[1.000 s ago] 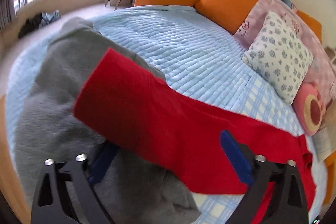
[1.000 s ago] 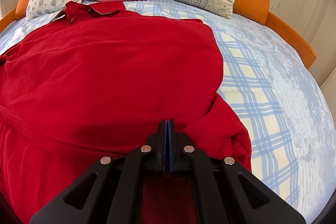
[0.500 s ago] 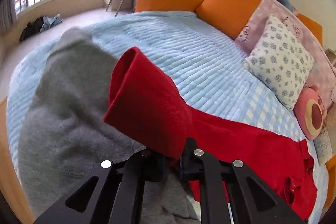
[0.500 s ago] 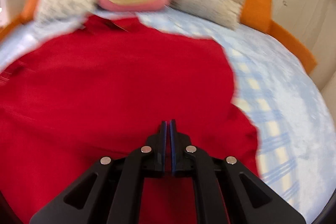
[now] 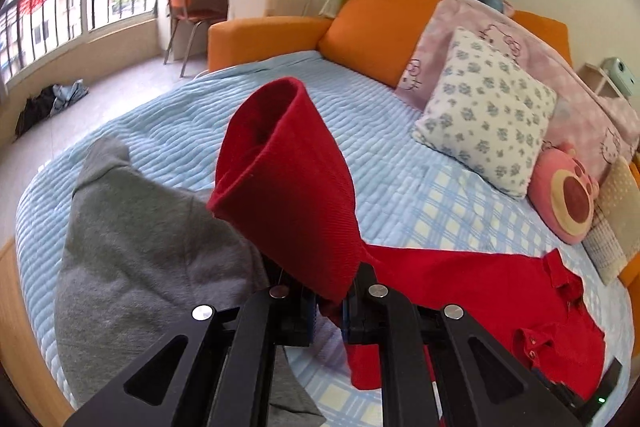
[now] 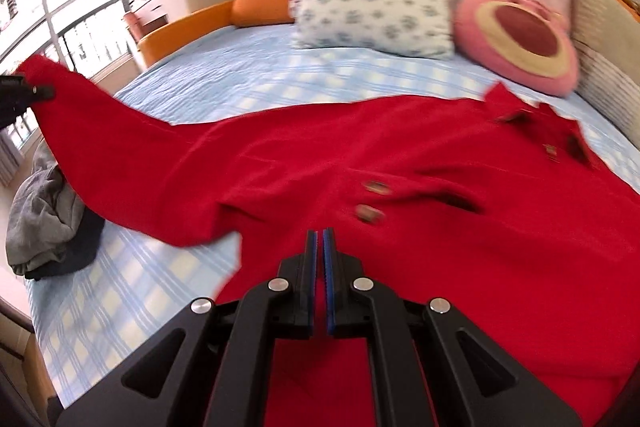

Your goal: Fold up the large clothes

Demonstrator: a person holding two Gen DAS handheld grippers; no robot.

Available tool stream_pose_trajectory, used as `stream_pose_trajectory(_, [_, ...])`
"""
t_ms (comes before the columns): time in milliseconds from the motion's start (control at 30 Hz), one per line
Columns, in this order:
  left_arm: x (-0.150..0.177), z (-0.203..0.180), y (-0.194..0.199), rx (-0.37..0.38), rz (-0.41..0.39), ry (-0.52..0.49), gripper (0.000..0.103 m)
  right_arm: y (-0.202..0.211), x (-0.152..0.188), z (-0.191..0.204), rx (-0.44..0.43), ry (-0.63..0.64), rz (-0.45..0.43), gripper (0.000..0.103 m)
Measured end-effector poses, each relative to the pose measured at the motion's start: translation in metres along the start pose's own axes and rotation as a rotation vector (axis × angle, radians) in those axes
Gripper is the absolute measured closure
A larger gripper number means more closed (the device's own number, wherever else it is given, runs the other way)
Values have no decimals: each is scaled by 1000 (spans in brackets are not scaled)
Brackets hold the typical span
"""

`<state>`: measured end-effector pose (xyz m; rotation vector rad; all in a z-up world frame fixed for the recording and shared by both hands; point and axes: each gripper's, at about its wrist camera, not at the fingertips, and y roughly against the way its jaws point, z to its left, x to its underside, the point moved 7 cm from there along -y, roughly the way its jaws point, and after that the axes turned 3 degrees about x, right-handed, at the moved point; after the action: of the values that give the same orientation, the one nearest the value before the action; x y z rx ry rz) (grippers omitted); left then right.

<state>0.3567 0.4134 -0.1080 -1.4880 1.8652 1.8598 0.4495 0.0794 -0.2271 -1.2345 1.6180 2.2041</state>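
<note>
So the red shirt (image 6: 400,163) lies spread across the bed (image 5: 392,163), long axis running from the collar (image 6: 536,115) near the pillows down toward the right hand-held gripper (image 6: 320,251), whose jaws sit pressed together on the fabric near the hem. Off to the side, the left hand-held gripper (image 5: 330,311) is clamped on the sleeve (image 5: 288,179), lifted clear of the bed with its open cuff pointing up toward the window. A grey garment (image 5: 140,259) lies bunched under that sleeve. Motion blur smears the shirt's buttons, and the hem itself is hidden behind the right gripper's frame.
</note>
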Motion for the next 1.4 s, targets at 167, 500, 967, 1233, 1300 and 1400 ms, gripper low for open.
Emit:
stream_pose_trajectory(167, [2, -19, 1, -11, -1, -61, 90, -55, 38, 25, 70, 72, 81, 99])
stream_pose_trajectory(500, [-12, -129, 29, 36, -50, -190, 91, -55, 39, 31, 125, 114, 78, 100])
stream_pose_trajectory(967, [0, -459, 94, 225, -190, -558, 91, -53, 48, 44, 222, 207, 56, 100])
stream_pose_trajectory(1233, [112, -570, 97, 303, -213, -666, 92, -58, 45, 42, 229, 217, 60, 100])
stream_pose_trajectory(1300, [153, -597, 90, 311, -200, -717, 92, -58, 45, 44, 242, 229, 59, 100])
stream_pose_trajectory(1400, [212, -628, 74, 293, -181, -826, 91, -58, 45, 46, 244, 231, 59, 100])
